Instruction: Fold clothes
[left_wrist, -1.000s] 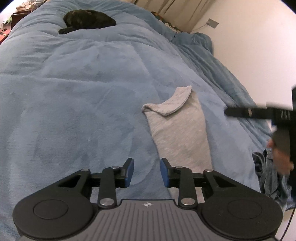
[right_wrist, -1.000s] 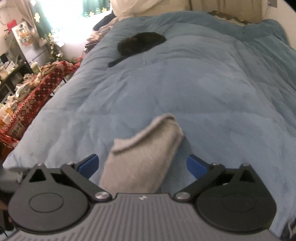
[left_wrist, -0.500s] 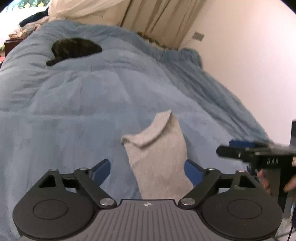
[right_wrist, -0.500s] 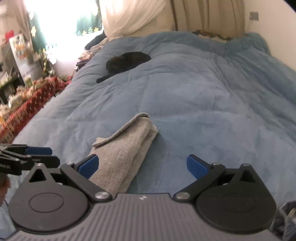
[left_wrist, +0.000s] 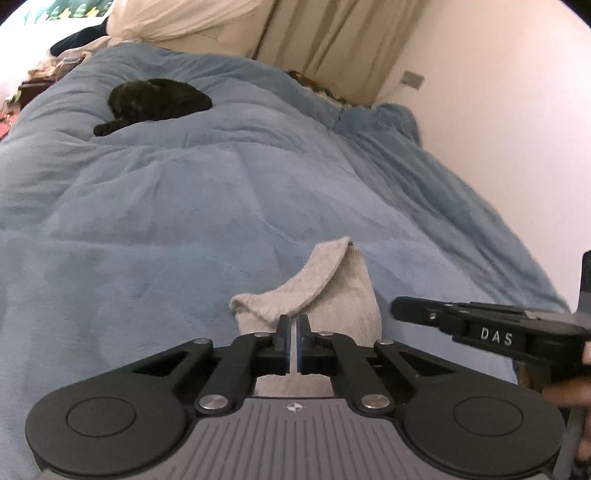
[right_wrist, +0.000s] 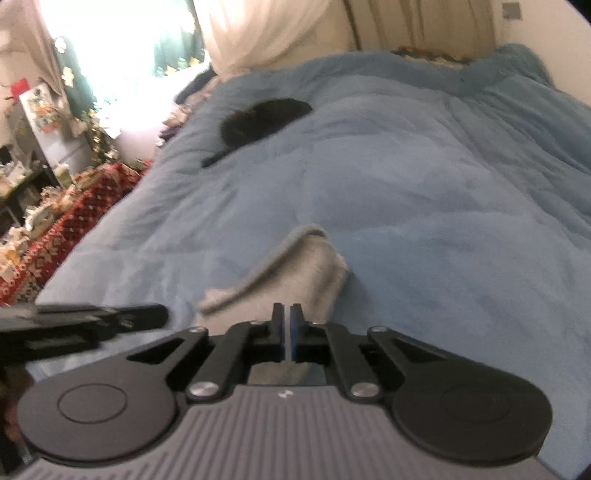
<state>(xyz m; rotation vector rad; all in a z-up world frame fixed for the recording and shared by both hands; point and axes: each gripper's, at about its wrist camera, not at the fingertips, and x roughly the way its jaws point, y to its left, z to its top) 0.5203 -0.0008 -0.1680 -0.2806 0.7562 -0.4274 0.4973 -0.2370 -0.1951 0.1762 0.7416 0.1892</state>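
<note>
Left wrist view: the left gripper (left_wrist: 294, 326) sat with jaws drawn nearly together, only a thin slit between the blue pads. Half a sec earlier they had gaped wide over the same spot. Whether cloth was pinched in that slit can't be told; the near end of the grey garment (left_wrist: 332, 299) ran beneath the fingers, so a grab at that edge looked likely. The garment lay lengthwise on the blue bed cover (left_wrist: 184, 221), far corner turned over in a flap. The right gripper (left_wrist: 402, 309) reached in from the right, near the garment's edge, its body lettered "DAS" in white. A curled black cat (left_wrist: 159, 101) lay well apart near the head of the bed.

Right wrist view (motion-blurred): the right gripper (right_wrist: 287, 326) had also gone from wide to almost closed, pads showing a sliver of gap, grey garment (right_wrist: 306, 269) passing under them; contents not discernible. The left gripper (right_wrist: 159, 314) showed at frame left, just beside the garment's turned corner. Cat (right_wrist: 266, 120) on the bed cover (right_wrist: 406, 184); a red patterned cloth (right_wrist: 74, 221) lay off the bed's left side. No other legible writing.

Judgement: both ends apparently taken up together, setting up the next fold toward the far end.
</note>
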